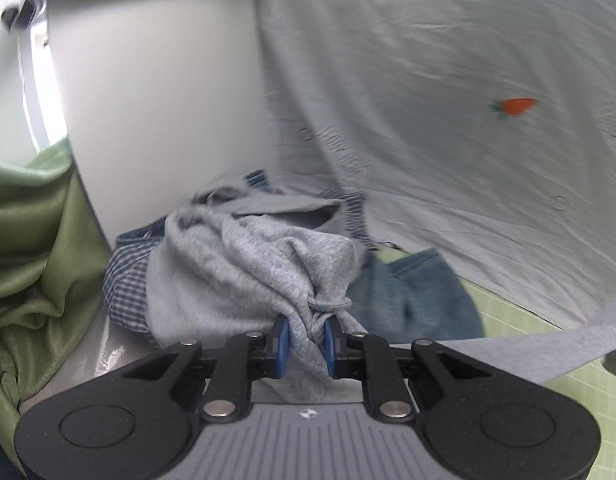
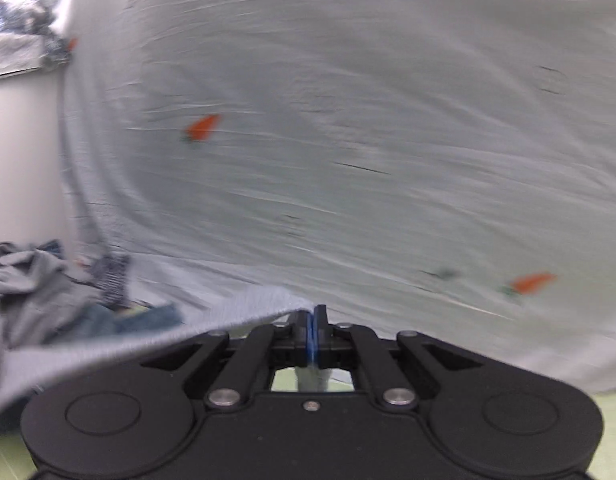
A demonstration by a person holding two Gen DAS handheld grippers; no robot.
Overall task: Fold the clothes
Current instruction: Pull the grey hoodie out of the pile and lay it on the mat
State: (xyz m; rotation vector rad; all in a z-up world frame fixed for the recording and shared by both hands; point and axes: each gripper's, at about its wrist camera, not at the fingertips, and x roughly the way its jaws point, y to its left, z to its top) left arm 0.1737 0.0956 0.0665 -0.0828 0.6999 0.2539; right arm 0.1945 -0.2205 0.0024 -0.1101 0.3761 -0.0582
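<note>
A grey knit garment [image 1: 243, 264] lies bunched in front of my left gripper [image 1: 305, 334], which is shut on a gathered fold of it. The same grey garment [image 2: 155, 340] stretches as a taut band to my right gripper [image 2: 312, 322], which is shut on its edge. A blue denim piece [image 1: 416, 300] and a blue striped garment [image 1: 127, 280] lie under and beside the grey one. The denim and the striped piece [image 2: 111, 280] also show at the left in the right wrist view.
A large pale sheet with small orange carrot prints [image 1: 468, 100] fills the background in both views [image 2: 348, 140]. A white panel [image 1: 155, 112] stands at the left. Green shiny fabric [image 1: 31, 240] is piled at far left. A light green gridded mat [image 1: 580, 400] covers the surface.
</note>
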